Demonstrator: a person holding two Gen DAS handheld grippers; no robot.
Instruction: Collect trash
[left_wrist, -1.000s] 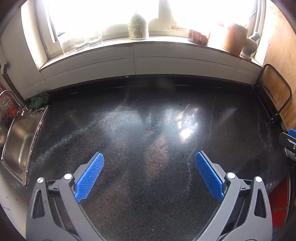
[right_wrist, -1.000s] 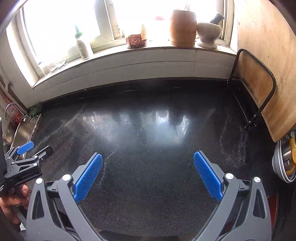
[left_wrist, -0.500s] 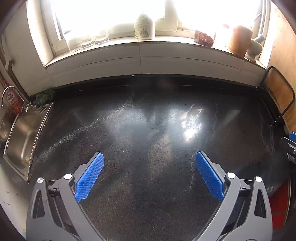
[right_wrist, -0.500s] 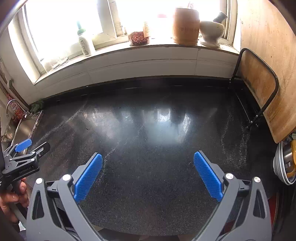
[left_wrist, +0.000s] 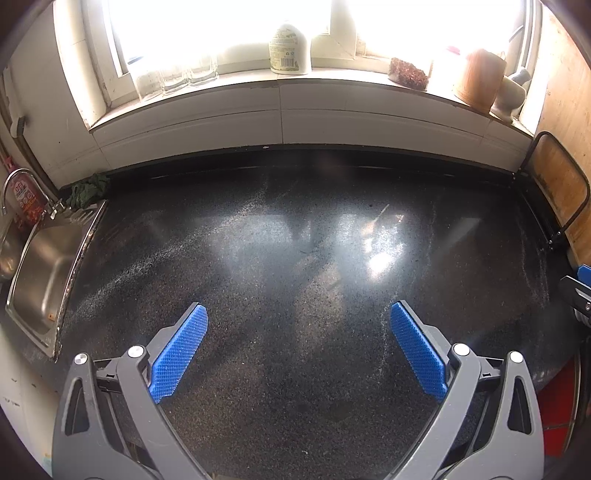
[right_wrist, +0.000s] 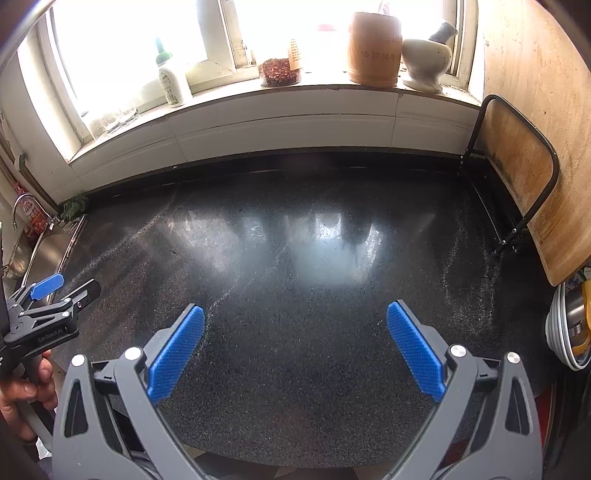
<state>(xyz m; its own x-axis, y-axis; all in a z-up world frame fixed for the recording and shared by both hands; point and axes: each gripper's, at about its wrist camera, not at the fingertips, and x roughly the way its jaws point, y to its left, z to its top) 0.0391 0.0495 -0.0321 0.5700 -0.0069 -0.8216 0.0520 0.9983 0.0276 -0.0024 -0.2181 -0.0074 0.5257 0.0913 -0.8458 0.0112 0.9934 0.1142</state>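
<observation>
My left gripper (left_wrist: 299, 321) hangs open over a black speckled counter (left_wrist: 295, 258), nothing between its blue pads. My right gripper (right_wrist: 295, 321) is open too, over the same counter (right_wrist: 314, 280), and holds nothing. No loose trash shows on the counter in either view. In the right wrist view the left gripper (right_wrist: 55, 291) appears at the far left, held by a hand (right_wrist: 22, 391). In the left wrist view the tip of the right gripper (left_wrist: 578, 291) shows at the right edge.
A steel sink (left_wrist: 40, 273) with a tap (left_wrist: 11, 184) and a green cloth (left_wrist: 88, 190) lies left. The sill holds glasses (left_wrist: 184, 75), a white bottle (left_wrist: 290, 50), a wooden jar (right_wrist: 375, 48) and a mortar (right_wrist: 424, 61). A cutting board (right_wrist: 517, 166) and stacked bowls (right_wrist: 572, 325) stand right.
Both views have drawn back and tilted up a little, so the sill and window show more. Both grippers stay open and hold nothing.
</observation>
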